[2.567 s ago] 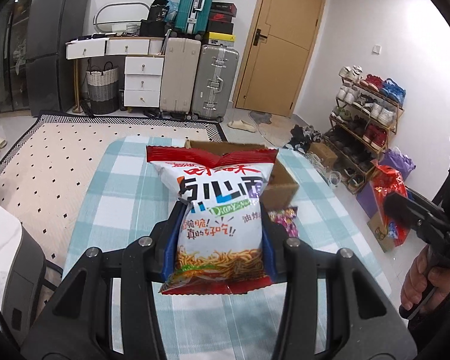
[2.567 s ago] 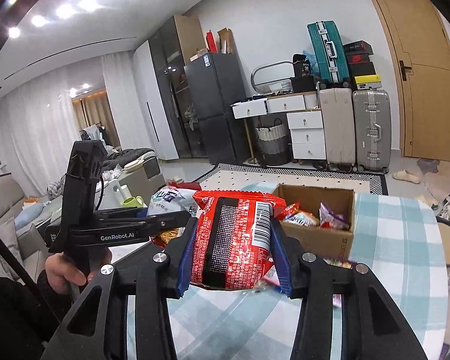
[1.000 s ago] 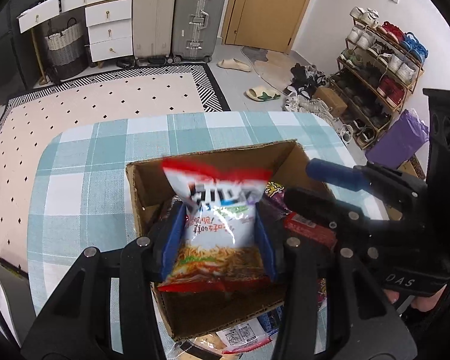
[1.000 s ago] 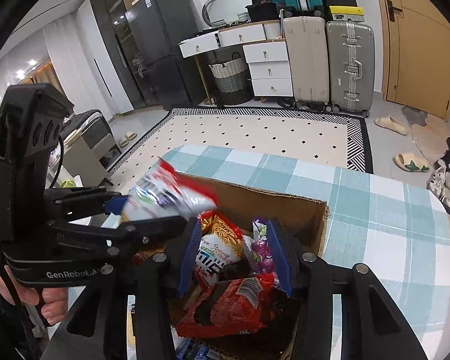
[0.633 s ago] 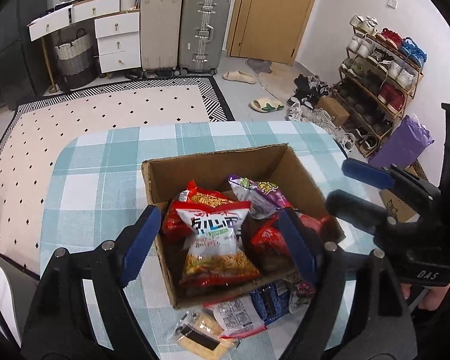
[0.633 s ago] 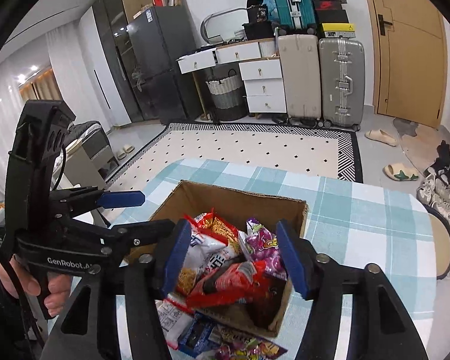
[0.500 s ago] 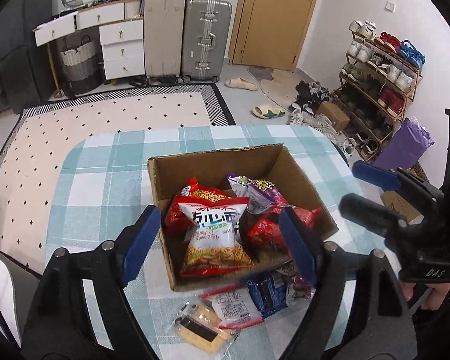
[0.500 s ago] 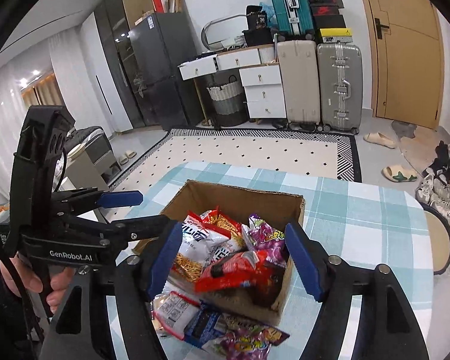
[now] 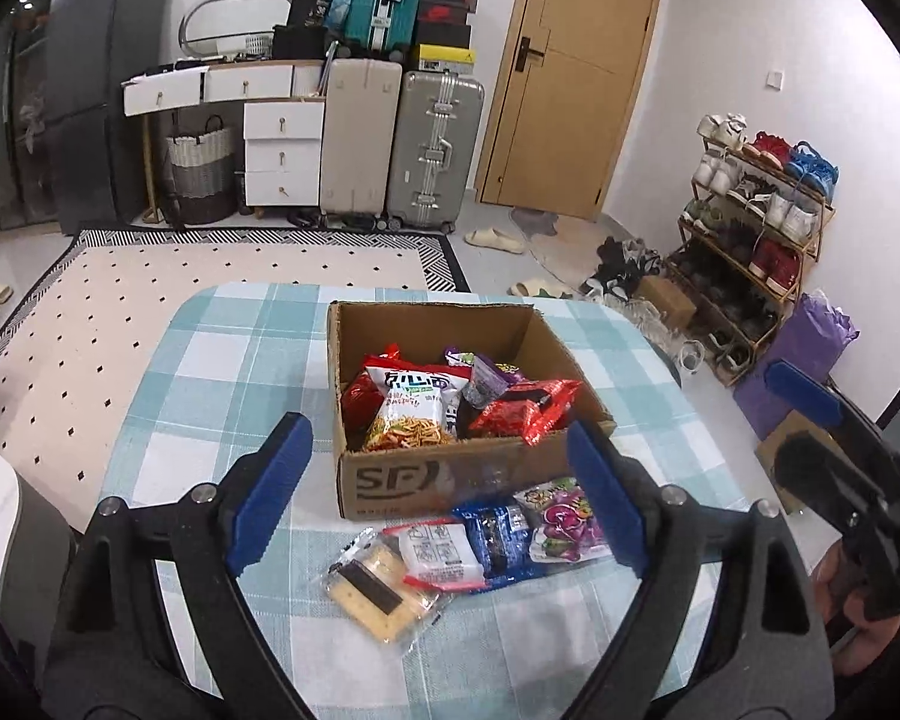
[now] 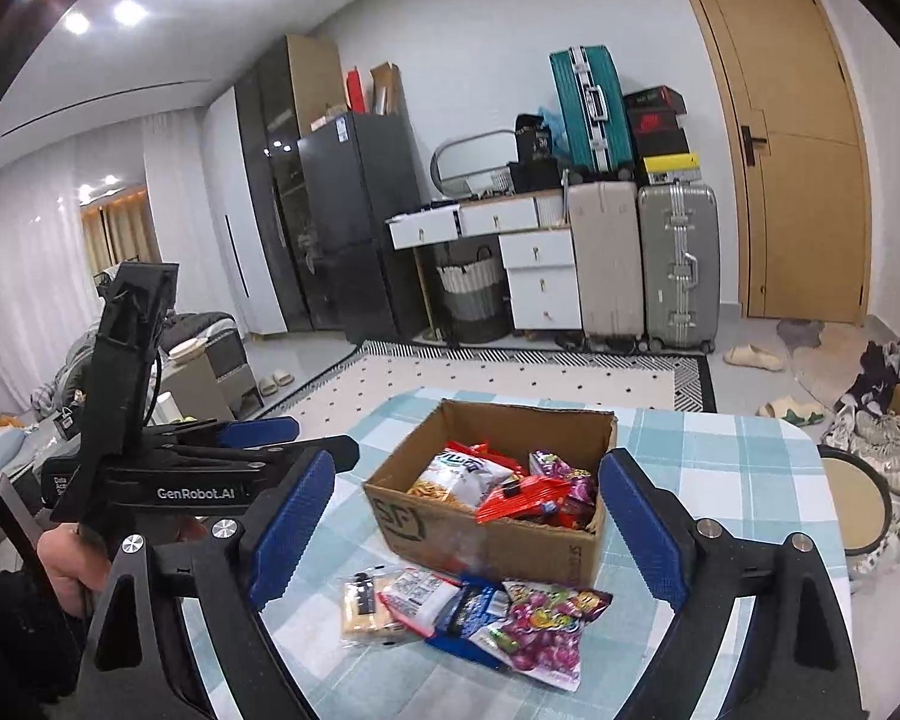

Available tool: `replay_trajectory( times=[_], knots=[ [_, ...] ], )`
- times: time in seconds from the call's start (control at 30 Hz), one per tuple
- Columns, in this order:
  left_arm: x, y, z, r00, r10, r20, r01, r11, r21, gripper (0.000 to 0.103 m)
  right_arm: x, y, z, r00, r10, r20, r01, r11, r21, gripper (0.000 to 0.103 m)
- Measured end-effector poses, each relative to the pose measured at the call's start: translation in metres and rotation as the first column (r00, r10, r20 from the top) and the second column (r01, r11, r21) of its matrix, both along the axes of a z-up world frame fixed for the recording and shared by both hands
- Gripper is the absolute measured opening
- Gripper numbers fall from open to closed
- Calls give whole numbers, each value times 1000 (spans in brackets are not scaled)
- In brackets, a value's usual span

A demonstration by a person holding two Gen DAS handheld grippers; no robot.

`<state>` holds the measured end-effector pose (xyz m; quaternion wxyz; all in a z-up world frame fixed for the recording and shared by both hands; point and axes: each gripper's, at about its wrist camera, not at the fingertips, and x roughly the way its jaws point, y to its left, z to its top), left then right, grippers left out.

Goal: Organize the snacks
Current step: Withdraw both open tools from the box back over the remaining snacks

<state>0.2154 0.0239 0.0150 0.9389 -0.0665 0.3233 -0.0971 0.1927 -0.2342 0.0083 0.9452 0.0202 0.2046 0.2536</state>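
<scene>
A cardboard box [image 9: 450,480] stands on the checked tablecloth and holds several snack bags, among them a white noodle-snack bag [image 9: 414,408] and a red bag [image 9: 525,411]. It also shows in the right wrist view [image 10: 492,546]. Several packets lie in front of the box: a cracker pack [image 9: 378,585], a white-red pack [image 9: 441,552], a blue pack [image 9: 498,540] and a purple candy bag [image 9: 561,525]. My left gripper [image 9: 438,480] is open and empty, held back above the loose packets. My right gripper [image 10: 468,528] is open and empty, also held back from the box.
The table [image 9: 228,372] has rounded corners, with rug and floor beyond its far edge. A round stool [image 10: 858,510] stands to the table's right. Suitcases [image 9: 432,150], drawers and a shoe rack [image 9: 750,228] line the walls far off.
Both grippers let go of their snack bags into the box, opened wide, then pulled back and up. The white noodle bag and the red bag now lie in the box.
</scene>
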Motion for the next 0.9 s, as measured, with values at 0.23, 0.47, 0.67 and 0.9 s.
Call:
replay_trajectory(
  times=[0.23, 0.47, 0.67, 0.9],
  knots=[
    [-54, 6, 14, 994, 39, 101, -36, 999, -30, 102, -45, 8, 0, 997, -7, 71, 5, 1000, 27, 100],
    [-104, 12, 19, 980, 73, 184, -71, 997, -15, 102, -73, -2, -11, 992, -79, 101, 75, 996, 47, 101],
    [-131, 21, 5, 973, 92, 212, -85, 996, -41, 102, -89, -13, -35, 989, -119, 89, 113, 992, 63, 101],
    [-130, 20, -29, 984, 84, 160, -84, 996, -9, 102, -90, -17, -60, 990, -144, 8, 143, 989, 34, 101]
  ],
)
